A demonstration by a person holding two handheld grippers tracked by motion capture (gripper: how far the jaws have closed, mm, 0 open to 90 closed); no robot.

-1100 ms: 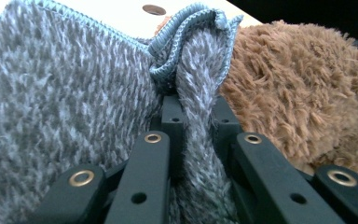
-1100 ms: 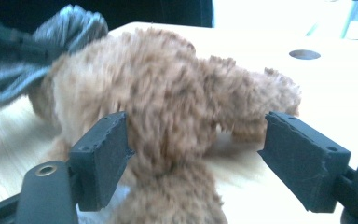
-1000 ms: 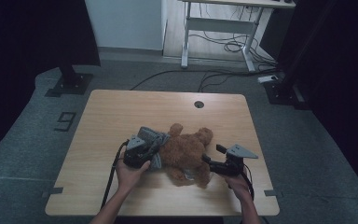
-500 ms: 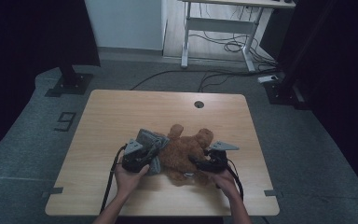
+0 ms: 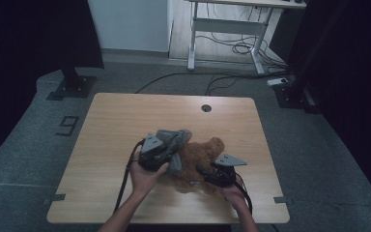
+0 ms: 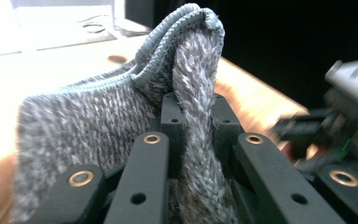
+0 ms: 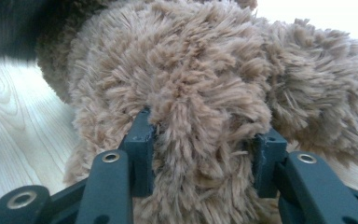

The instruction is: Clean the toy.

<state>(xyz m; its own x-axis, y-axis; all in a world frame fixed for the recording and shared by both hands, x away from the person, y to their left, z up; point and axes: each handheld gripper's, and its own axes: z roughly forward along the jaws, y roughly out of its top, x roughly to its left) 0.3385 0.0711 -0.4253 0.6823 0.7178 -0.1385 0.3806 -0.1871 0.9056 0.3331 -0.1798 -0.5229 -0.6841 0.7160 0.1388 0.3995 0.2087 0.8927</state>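
Observation:
A brown plush teddy bear (image 5: 198, 157) lies on the wooden table (image 5: 125, 116), right of centre near the front. A grey knit garment (image 5: 176, 137) hangs over the bear's left side. My left gripper (image 5: 166, 147) is shut on a fold of it and holds it off the table. In the left gripper view the knit garment (image 6: 88, 121) is pinched between the jaws of the left gripper (image 6: 196, 109). My right gripper (image 5: 205, 171) reaches into the bear from the right. Its jaws have just been closing. In the right gripper view the pads of the right gripper (image 7: 205, 144) press into a furry part of the bear (image 7: 191, 70).
A round cable hole (image 5: 206, 108) sits near the table's far edge. Behind the table stand a white desk frame (image 5: 222, 29) with loose cables on the floor and a black stand base (image 5: 72, 84). Bare wood (image 7: 23, 121) lies left of the bear.
My left gripper has risen with the grey garment, pulling it up over the bear. My right gripper has moved left into the bear and its jaws have closed onto the fur.

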